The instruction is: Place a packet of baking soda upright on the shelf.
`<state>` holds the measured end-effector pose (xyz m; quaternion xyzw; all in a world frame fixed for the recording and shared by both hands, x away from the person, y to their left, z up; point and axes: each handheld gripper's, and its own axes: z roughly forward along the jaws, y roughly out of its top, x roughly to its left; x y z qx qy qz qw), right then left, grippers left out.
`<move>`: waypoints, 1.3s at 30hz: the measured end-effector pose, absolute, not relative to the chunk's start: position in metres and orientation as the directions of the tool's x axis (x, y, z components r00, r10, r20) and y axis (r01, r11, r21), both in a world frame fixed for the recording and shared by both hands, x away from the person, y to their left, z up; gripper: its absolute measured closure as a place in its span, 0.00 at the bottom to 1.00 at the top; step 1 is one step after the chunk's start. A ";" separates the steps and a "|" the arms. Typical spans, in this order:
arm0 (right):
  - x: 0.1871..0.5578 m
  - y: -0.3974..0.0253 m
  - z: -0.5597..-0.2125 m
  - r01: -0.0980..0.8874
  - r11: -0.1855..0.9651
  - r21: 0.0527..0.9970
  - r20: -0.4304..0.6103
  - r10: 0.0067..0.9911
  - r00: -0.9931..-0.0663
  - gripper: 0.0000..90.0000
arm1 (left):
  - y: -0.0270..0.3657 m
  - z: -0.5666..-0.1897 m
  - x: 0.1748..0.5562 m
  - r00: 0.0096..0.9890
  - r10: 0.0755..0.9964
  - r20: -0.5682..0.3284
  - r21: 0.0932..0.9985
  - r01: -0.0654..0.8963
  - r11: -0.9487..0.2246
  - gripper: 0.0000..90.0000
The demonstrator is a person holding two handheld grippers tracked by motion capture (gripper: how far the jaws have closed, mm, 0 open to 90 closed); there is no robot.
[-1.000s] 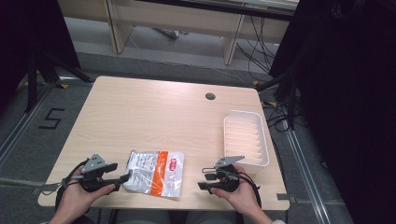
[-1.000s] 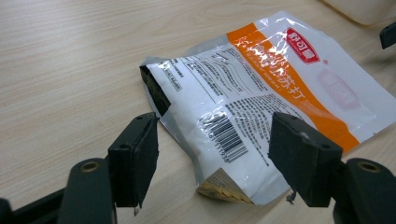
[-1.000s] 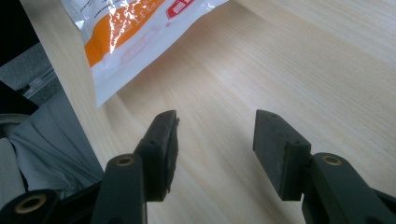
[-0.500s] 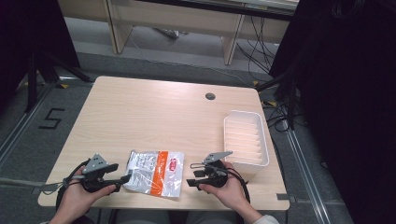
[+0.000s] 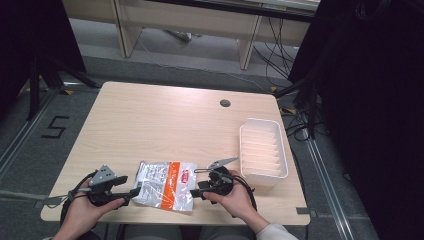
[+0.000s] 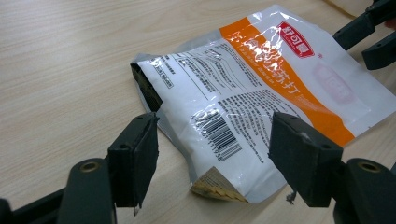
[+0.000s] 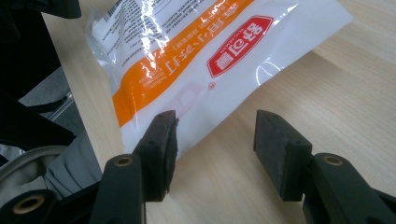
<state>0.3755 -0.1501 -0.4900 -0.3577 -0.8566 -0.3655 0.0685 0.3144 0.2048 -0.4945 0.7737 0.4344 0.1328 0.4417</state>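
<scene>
A white and orange snack bag (image 5: 166,184) lies flat near the table's front edge, printed with a barcode and a red logo. My left gripper (image 5: 131,192) is open at the bag's left edge; in the left gripper view its jaws straddle the bag's near corner (image 6: 219,184) without touching. On the other side my right gripper (image 5: 197,189) is open too, at the bag's right edge. In the right gripper view the bag (image 7: 196,56) lies just ahead of the jaws, with its edge by the left jaw.
A white ribbed tray (image 5: 262,148) stands at the right of the wooden table (image 5: 165,120), close behind my right hand. A round cable hole (image 5: 225,103) sits at the back. The table's front edge lies just under both hands.
My right gripper has moved left from beside the tray to the bag's right edge. The left gripper and the bag have stayed put.
</scene>
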 end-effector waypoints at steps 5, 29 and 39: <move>0.381 -0.143 -0.493 0.678 0.469 0.566 0.389 0.573 -0.721 0.55 | 0.204 -0.495 0.314 0.586 0.789 -0.183 0.796 0.559 -0.231 0.36; 0.396 -0.097 -0.499 0.666 0.496 0.557 0.408 0.536 -0.740 0.63 | 0.204 -0.495 0.314 0.602 0.780 -0.173 0.800 0.548 -0.246 0.36; 0.397 -0.086 -0.497 0.676 0.532 0.510 0.433 0.520 -0.736 0.90 | 0.204 -0.494 0.313 0.600 0.781 -0.175 0.802 0.546 -0.240 0.36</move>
